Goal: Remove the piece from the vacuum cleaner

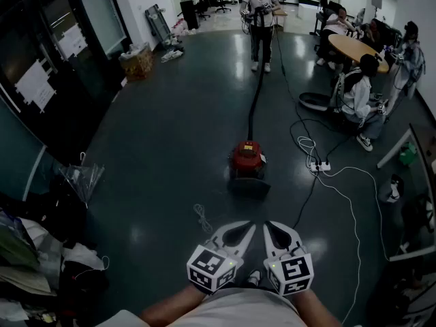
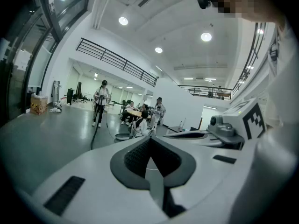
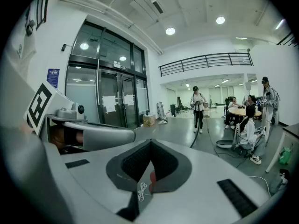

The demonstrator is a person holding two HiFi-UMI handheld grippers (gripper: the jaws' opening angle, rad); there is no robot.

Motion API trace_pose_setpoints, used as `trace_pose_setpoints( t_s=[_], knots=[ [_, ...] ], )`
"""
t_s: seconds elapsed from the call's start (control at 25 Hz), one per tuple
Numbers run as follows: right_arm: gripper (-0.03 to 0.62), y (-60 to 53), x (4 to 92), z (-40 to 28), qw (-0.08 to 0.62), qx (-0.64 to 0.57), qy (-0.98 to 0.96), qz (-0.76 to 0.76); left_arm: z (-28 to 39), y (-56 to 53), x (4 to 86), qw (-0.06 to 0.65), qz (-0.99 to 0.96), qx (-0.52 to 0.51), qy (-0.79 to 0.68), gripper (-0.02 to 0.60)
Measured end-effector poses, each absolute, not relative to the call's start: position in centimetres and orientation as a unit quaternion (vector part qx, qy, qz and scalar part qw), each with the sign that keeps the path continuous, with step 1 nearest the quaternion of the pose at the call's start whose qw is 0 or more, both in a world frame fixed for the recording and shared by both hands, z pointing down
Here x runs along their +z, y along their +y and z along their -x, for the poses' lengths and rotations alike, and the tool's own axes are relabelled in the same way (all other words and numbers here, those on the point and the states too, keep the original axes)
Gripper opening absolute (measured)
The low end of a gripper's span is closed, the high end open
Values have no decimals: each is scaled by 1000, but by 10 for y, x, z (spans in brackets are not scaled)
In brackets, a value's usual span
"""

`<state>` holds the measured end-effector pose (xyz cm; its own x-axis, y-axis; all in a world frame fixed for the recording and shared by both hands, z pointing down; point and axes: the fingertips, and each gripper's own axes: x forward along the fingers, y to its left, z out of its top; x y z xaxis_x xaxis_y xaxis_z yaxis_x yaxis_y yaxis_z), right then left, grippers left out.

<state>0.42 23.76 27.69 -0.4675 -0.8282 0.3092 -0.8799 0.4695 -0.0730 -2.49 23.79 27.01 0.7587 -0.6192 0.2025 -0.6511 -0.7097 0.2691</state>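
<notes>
Vacuum cleaner (image 1: 246, 159), red and squat, sits on the dark floor (image 1: 170, 148) straight ahead of both grippers and well apart from them. Its black hose (image 1: 257, 90) runs away from the wearer in a nearly straight line to a person (image 1: 261, 19) standing at the far end, so the long axis points directly away from the grippers. The left gripper (image 1: 248, 228) and the right gripper (image 1: 270, 228) hang side by side low in the head view, each with its jaws closed together and nothing between them. The machine lies about midway ahead, perhaps slightly to the left gripper's side, so neither is clearly nearer. Reaching it probably means stepping forward first. No brand or label on the vacuum cleaner can be read. The sheets on the glass doors (image 3: 110, 104) are too small to read.
</notes>
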Motion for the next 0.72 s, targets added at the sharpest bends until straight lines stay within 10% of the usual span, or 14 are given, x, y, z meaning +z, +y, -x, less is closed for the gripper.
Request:
trace_pose_setpoints(
  t_s=[0.72],
  knots=[
    [14, 247, 279, -17, 119, 92, -862, -485, 6, 246, 275, 166, -926, 42, -337, 6]
  ],
)
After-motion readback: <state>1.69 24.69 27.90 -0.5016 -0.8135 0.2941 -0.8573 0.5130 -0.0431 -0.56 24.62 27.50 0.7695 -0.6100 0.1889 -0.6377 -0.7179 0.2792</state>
